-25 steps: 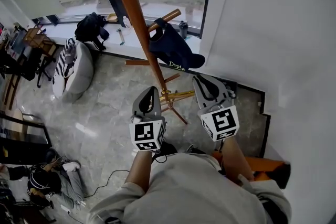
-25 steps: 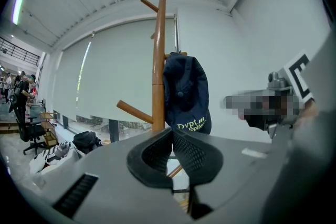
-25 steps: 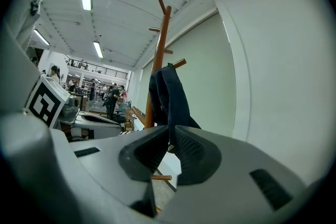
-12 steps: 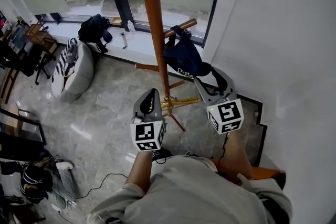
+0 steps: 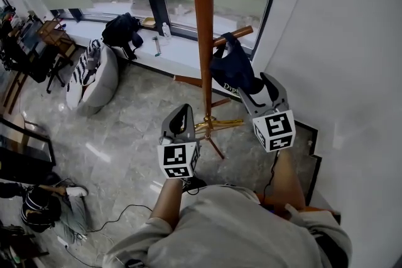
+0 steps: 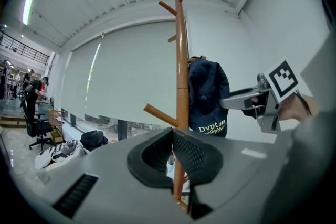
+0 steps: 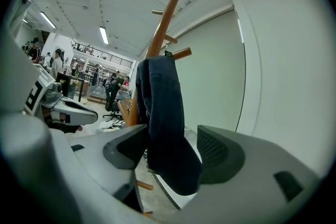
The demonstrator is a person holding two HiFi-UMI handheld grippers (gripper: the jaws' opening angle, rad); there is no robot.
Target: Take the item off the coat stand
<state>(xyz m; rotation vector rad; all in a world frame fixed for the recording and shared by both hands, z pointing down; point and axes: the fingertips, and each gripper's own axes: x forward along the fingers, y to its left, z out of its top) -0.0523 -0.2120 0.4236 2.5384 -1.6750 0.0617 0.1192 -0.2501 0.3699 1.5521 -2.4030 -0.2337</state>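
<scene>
On a slanting peg [image 5: 233, 36] of the wooden stand [image 5: 203, 28], to the right of its pole, hangs the cap [image 5: 233, 72]. It is dark navy and soft, drooping in folds below the peg, with pale yellowish print along its lower edge that begins "Dvpt"; the rest is too small to read. Seen edge-on from the right gripper view, it is a narrow dark band that widens into a rounded bottom. The right gripper [image 5: 262, 90] is level with the cap, its jaws apart with the lower part of the cap between them; the cloth lies close to the right pad, though whether it touches I cannot tell. The left gripper [image 5: 179, 122] sits lower and left of the pole, well apart from the cap, its jaws pressed together with nothing between them, pointing toward the stand's base. Beyond the stand, a window sill [image 5: 182, 50] runs along a blind-covered window, with a black bag [image 5: 122, 29] on it and a striped beanbag [image 5: 93, 72] on the marble floor [image 5: 125, 128] below. A person [image 5: 44, 210] sits on the floor at lower left.
</scene>
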